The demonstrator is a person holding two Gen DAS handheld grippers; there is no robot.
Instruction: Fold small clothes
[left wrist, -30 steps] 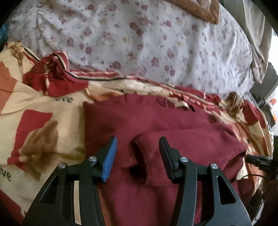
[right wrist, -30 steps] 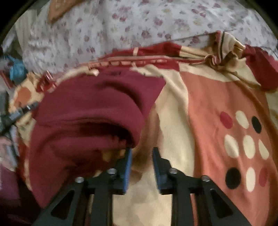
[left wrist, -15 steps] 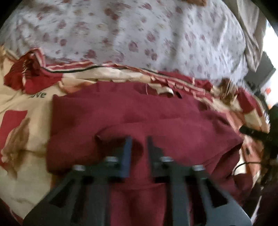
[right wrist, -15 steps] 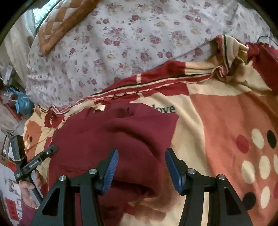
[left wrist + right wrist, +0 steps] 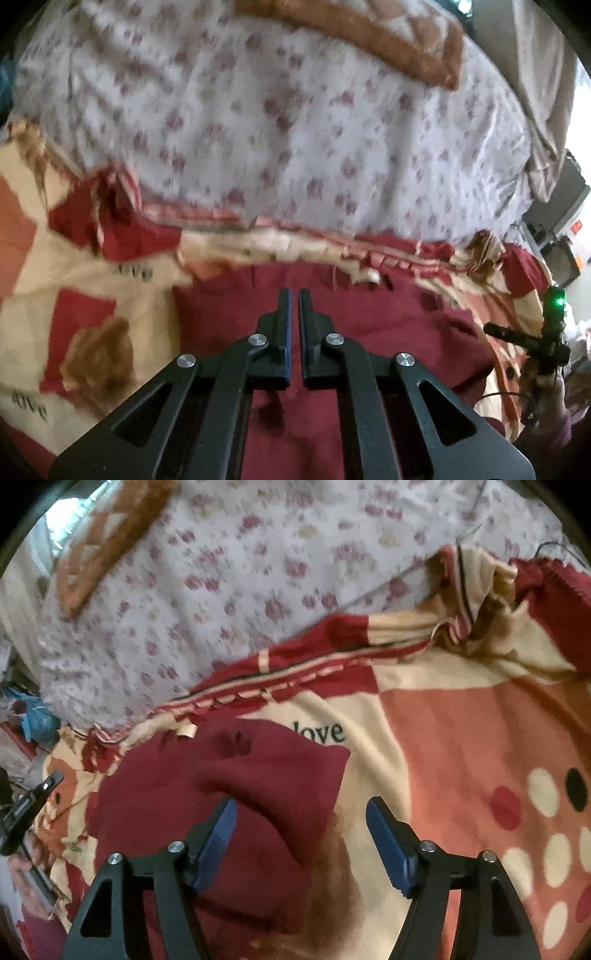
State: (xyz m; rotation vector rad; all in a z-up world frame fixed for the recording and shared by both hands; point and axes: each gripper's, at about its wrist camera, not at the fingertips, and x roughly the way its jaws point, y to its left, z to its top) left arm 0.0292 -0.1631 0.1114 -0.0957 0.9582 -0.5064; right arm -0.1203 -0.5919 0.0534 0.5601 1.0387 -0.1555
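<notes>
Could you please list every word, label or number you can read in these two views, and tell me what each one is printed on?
"love": dark lettering on the patterned blanket, beside the maroon garment, right wrist view.
"ove": blurred and cut off on the blanket, left wrist view.
"ove": blurred, at the blanket's lower left edge.
No brands, numbers or signs are legible.

- The left tool points steeply downward, its two black fingers drawn together with only a thin slit between them and nothing visibly pinched there.
- The right tool also tilts downward; its jaws are opening, the blue-padded fingers standing well apart.
</notes>
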